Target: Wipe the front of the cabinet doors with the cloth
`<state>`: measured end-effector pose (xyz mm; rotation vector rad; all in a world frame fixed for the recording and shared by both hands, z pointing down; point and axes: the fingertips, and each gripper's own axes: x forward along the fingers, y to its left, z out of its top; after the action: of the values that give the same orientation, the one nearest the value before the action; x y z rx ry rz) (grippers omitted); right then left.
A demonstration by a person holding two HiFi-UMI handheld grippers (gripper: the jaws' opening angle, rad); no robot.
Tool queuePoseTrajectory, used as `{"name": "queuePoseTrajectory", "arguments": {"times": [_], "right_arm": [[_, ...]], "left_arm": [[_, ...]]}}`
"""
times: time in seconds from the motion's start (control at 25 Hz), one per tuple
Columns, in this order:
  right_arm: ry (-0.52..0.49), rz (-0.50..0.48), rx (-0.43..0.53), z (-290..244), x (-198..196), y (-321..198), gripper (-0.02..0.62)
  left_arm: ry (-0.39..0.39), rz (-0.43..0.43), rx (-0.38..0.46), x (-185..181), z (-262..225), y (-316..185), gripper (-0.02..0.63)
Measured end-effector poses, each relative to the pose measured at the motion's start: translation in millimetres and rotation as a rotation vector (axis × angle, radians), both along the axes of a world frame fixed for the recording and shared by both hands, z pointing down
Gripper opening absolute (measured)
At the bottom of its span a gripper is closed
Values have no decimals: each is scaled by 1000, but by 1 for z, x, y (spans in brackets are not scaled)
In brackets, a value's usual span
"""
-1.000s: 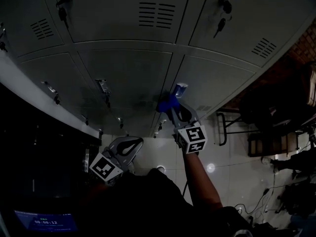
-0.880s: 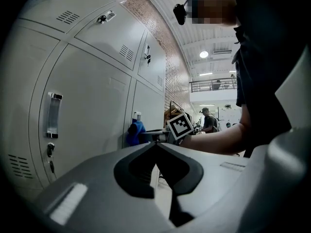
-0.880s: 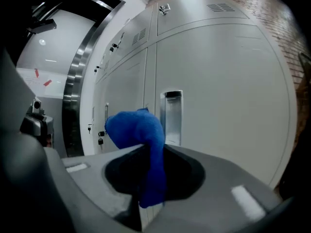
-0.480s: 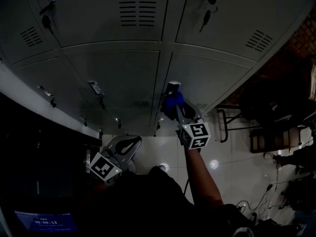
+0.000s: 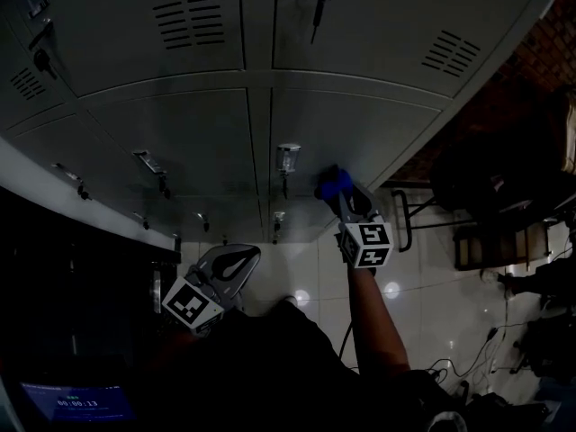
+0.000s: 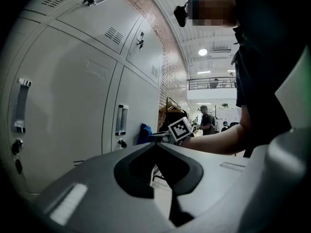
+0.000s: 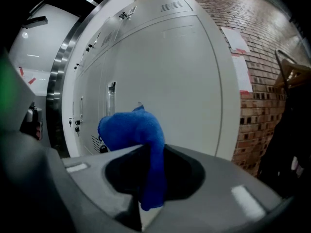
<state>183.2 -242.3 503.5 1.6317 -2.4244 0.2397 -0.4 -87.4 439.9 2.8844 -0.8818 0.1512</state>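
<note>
Head view: right gripper reaches out to the grey cabinet door, just off frame centre at 2 o'clock. Blue cloth sits at its tip, against the door face. A door handle lies near the cloth at its 10 o'clock. Left gripper hangs back at 7 o'clock, well apart from the doors. This view is dim, and jaw state is not readable here.

Right gripper view: jaws closed on the cloth. A narrow fold is pinched between them and a rounded bunch rises above the tips toward 11 o'clock. Only this view shows the brick wall at 3 o'clock of the door, with paper sheets fixed to it.

Left gripper view: jaws together, tips meeting, nothing between them. It alone gives a side look at the work: the cloth touches the door face, with the right gripper's marker cube just beside it at 3 o'clock. People stand far behind, at 3 o'clock of the cube.

Containers: every cabinet door in view is shut, so contents cannot be seen.
</note>
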Motion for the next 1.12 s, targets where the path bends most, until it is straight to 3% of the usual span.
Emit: {"name": "queuePoseTrajectory", "arguments": {"times": [0.32, 0.68, 0.88, 1.12], "right_arm": [[6, 127, -2, 7, 78, -1, 70], [-4, 254, -13, 10, 119, 7, 69], [-16, 228, -12, 12, 96, 24, 70], [-33, 81, -40, 20, 3, 48, 70]], "left_arm": [[-7, 30, 6, 27, 0, 0, 2], [-10, 57, -6, 35, 1, 4, 2], [-13, 66, -7, 25, 3, 7, 0], [3, 76, 9, 5, 7, 11, 0]]}}
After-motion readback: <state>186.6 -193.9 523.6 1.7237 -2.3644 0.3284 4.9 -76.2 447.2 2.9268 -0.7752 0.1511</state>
